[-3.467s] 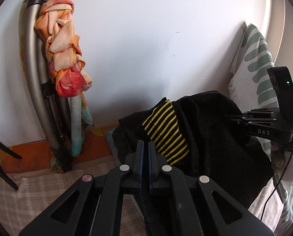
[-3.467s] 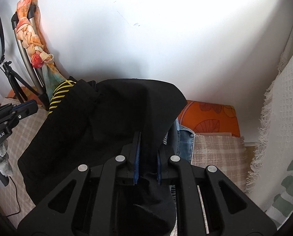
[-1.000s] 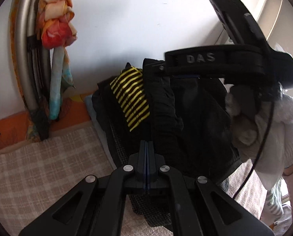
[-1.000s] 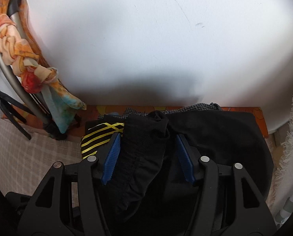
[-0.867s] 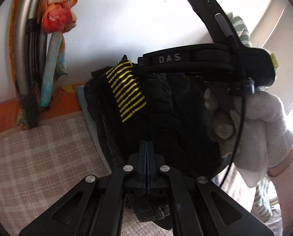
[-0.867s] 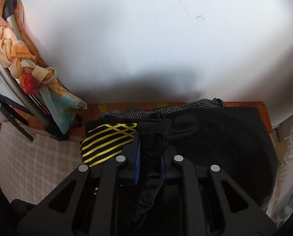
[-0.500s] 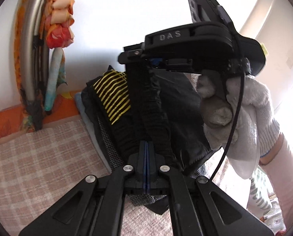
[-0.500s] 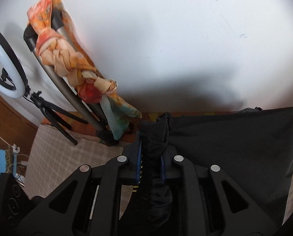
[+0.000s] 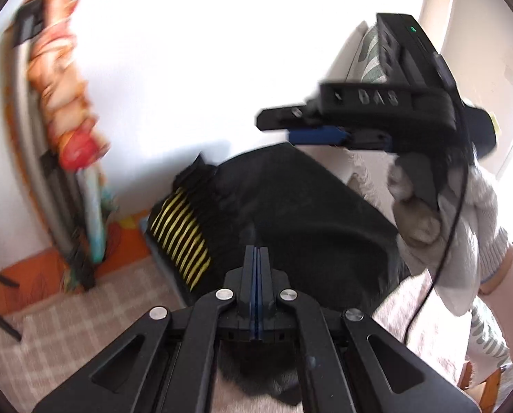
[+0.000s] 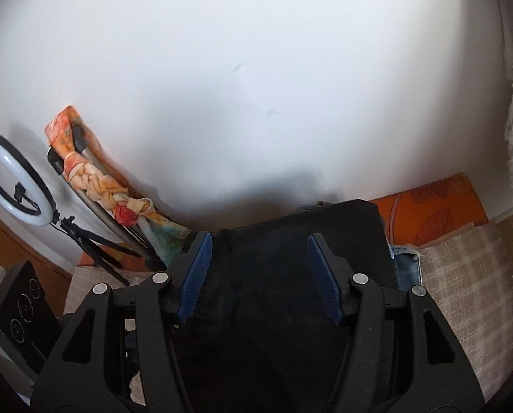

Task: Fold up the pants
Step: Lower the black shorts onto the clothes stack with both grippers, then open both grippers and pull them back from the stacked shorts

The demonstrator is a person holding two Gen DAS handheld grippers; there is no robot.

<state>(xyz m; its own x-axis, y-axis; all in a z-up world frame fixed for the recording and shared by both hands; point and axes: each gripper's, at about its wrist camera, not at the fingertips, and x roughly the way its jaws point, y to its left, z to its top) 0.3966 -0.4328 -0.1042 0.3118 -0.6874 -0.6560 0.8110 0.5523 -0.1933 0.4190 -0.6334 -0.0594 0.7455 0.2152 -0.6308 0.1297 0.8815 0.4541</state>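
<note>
Above pants (image 10: 284, 275), right tool (image 10: 260, 268) wide-open.

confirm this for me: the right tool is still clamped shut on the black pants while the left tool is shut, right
Not quite. The right tool is open, its blue pads spread apart above the black pants, as the right wrist view shows. The left tool is indeed shut.

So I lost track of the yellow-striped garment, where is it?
In the left wrist view, the yellow-striped garment lies left of centre, tucked under the left edge of the black pants, right of the scarf-wrapped pole.
</note>
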